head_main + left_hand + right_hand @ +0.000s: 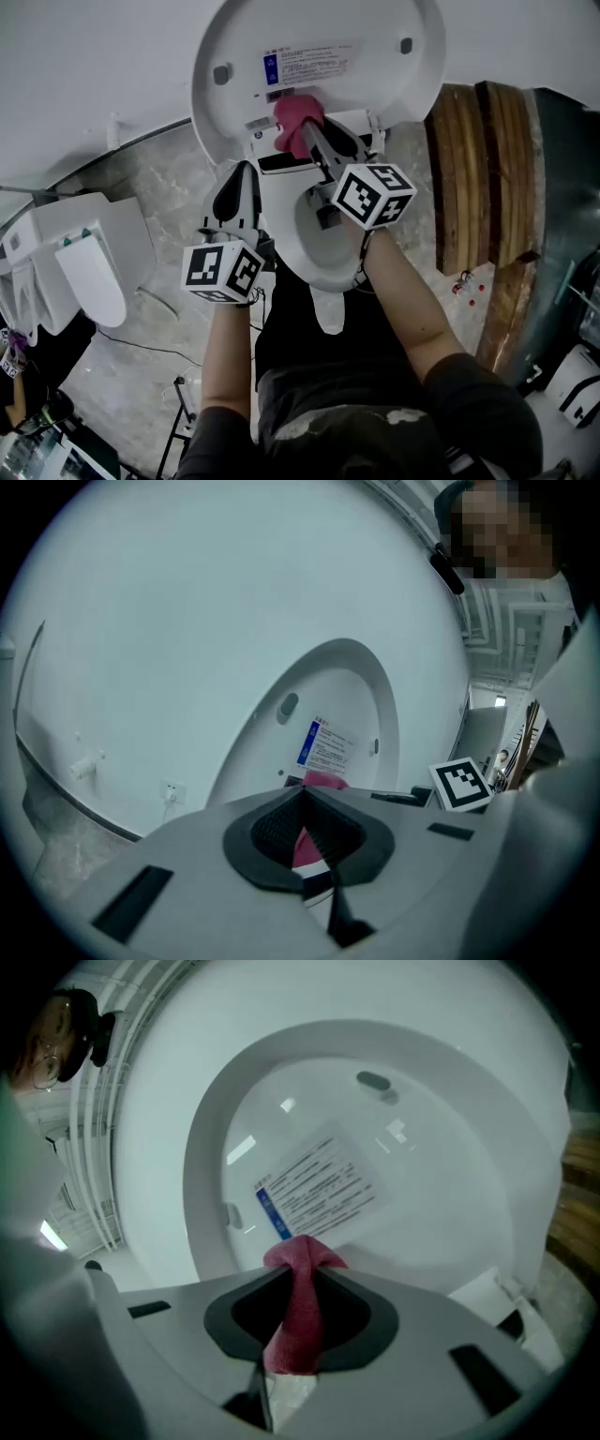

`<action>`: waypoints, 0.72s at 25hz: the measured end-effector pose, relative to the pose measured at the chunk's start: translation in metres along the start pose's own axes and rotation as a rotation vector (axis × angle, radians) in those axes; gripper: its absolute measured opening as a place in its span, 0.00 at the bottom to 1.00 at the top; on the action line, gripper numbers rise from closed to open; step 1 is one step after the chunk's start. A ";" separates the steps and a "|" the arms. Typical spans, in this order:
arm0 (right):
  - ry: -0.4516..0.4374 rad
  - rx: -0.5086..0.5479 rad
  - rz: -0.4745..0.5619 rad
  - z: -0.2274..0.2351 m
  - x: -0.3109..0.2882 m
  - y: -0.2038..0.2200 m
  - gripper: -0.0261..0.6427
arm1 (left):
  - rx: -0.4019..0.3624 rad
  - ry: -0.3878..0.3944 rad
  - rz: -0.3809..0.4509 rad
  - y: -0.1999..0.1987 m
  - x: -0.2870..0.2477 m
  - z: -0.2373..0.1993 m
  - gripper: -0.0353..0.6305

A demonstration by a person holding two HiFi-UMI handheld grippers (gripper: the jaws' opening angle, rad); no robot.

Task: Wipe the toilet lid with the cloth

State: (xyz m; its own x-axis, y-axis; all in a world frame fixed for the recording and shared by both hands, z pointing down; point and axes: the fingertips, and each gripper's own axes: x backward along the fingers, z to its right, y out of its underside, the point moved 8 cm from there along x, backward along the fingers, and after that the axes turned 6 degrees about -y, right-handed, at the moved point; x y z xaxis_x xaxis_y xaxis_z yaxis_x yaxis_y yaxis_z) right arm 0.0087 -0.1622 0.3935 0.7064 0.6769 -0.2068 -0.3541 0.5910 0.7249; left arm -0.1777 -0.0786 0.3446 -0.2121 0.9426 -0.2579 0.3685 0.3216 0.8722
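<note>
The white toilet lid (pixel 375 37) stands raised, its inner face with a blue-and-white label (pixel 305 64) turned toward me. My right gripper (pixel 307 131) is shut on a pink cloth (pixel 292 114), and the bunched cloth sits at the lid's lower edge near the hinge. In the right gripper view the cloth (pixel 300 1302) is pinched between the jaws (pixel 300 1274) just below the label (pixel 314 1190) on the lid (pixel 441 1166). My left gripper (pixel 246 173) hovers to the left of the seat, shut and empty. Its own view (pixel 302 794) shows the lid (pixel 328 682) ahead and the cloth (pixel 323 780) beyond.
Under my arms is the toilet seat and bowl (pixel 298 251). A second white fixture (pixel 89 267) stands on the marble floor at left, with a cable (pixel 141 347) nearby. Wooden planks (pixel 478 169) lean at right. A wall socket (pixel 171 794) shows at lower left.
</note>
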 end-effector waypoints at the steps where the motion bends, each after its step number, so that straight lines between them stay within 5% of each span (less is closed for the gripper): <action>1: -0.012 0.008 -0.016 -0.010 -0.008 0.010 0.14 | 0.001 0.004 -0.003 -0.001 0.003 -0.007 0.06; 10: -0.057 0.025 -0.095 -0.047 -0.065 0.067 0.14 | 0.007 0.025 -0.037 0.002 0.024 -0.053 0.06; 18: -0.014 0.036 -0.074 -0.026 -0.073 0.059 0.14 | 0.009 0.001 -0.064 0.014 0.030 -0.054 0.06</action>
State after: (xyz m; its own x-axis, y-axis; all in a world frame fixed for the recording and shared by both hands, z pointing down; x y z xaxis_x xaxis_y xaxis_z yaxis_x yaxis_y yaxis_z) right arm -0.0797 -0.1653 0.4342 0.7387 0.6254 -0.2514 -0.2786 0.6229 0.7310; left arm -0.2280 -0.0510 0.3715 -0.2365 0.9199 -0.3128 0.3618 0.3821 0.8503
